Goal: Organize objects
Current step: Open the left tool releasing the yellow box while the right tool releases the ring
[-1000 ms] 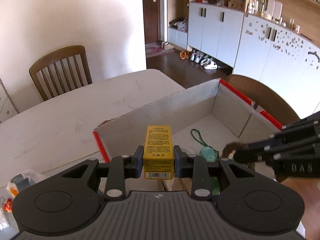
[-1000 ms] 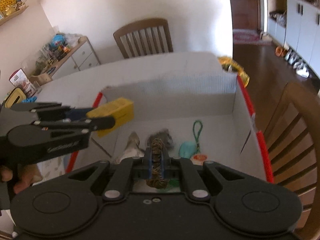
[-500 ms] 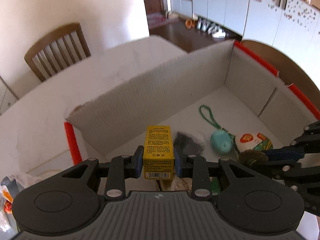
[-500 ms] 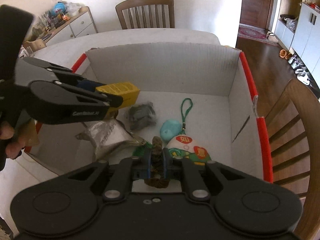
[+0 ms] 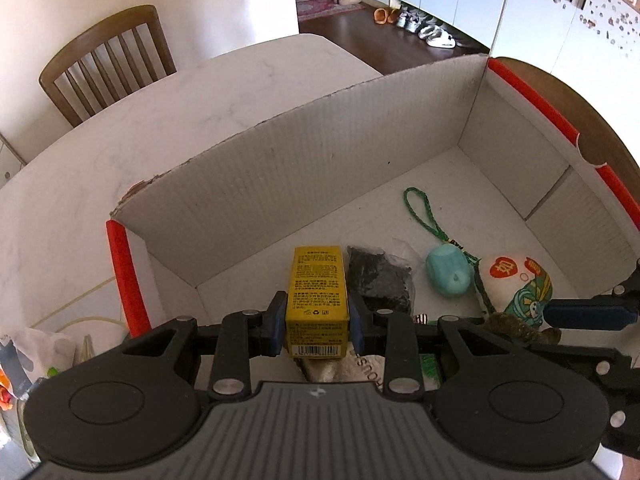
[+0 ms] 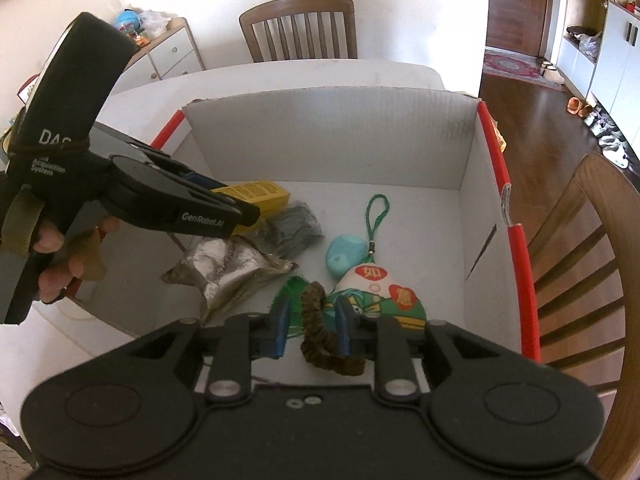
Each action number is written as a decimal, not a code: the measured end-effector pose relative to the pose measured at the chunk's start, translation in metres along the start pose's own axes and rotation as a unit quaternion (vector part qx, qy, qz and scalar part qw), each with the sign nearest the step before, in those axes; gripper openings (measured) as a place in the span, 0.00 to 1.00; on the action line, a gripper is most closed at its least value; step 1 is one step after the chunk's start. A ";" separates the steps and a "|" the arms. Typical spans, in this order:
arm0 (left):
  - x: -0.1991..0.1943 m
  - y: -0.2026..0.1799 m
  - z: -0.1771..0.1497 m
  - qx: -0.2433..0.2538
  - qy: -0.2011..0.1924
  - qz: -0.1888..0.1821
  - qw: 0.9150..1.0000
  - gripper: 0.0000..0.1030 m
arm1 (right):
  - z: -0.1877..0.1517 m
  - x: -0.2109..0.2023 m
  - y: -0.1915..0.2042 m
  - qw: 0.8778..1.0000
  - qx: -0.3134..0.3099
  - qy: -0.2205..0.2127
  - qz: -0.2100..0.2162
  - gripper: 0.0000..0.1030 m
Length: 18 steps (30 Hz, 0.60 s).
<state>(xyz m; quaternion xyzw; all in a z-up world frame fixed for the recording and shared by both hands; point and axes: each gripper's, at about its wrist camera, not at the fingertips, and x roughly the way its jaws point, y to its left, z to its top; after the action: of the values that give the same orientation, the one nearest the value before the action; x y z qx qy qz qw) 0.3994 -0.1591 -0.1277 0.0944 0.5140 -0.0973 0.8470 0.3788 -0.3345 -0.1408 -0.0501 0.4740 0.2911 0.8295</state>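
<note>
Over the cardboard box (image 5: 360,160), left gripper (image 5: 318,322) jaws clamp the yellow carton (image 5: 318,300), judged light and rigid, by its flat sides; right gripper (image 6: 310,330) jaws stand parted around the soft brown scrunchie (image 6: 320,332).

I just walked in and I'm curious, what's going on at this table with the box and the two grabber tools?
A person is sorting small items into a cardboard box. The left gripper is shut on a yellow carton, held over the box floor. The right gripper has opened around a brown hair scrunchie. A teal charm, a plush pouch and a foil packet already lie inside.
</note>
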 end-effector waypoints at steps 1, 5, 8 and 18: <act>-0.002 0.000 -0.001 -0.001 -0.003 -0.001 1.000 0.29 | 0.000 -0.002 0.000 1.000 0.002 -0.002 0.002 0.24; -0.010 -0.002 0.001 0.002 -0.014 -0.004 1.000 0.30 | 0.002 -0.009 0.001 1.000 0.009 -0.013 0.008 0.30; -0.021 -0.001 -0.002 -0.003 -0.028 -0.010 1.000 0.34 | 0.003 -0.015 0.002 1.000 0.013 -0.022 0.011 0.32; -0.065 0.009 -0.016 -0.030 -0.079 -0.024 0.996 0.53 | 0.005 -0.039 0.013 0.998 0.020 -0.058 0.012 0.41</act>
<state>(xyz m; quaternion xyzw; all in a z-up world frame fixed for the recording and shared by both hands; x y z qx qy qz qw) 0.3582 -0.1419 -0.0768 0.0487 0.4507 -0.1095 0.8846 0.3606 -0.3385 -0.1039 -0.0111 0.4318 0.2937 0.8528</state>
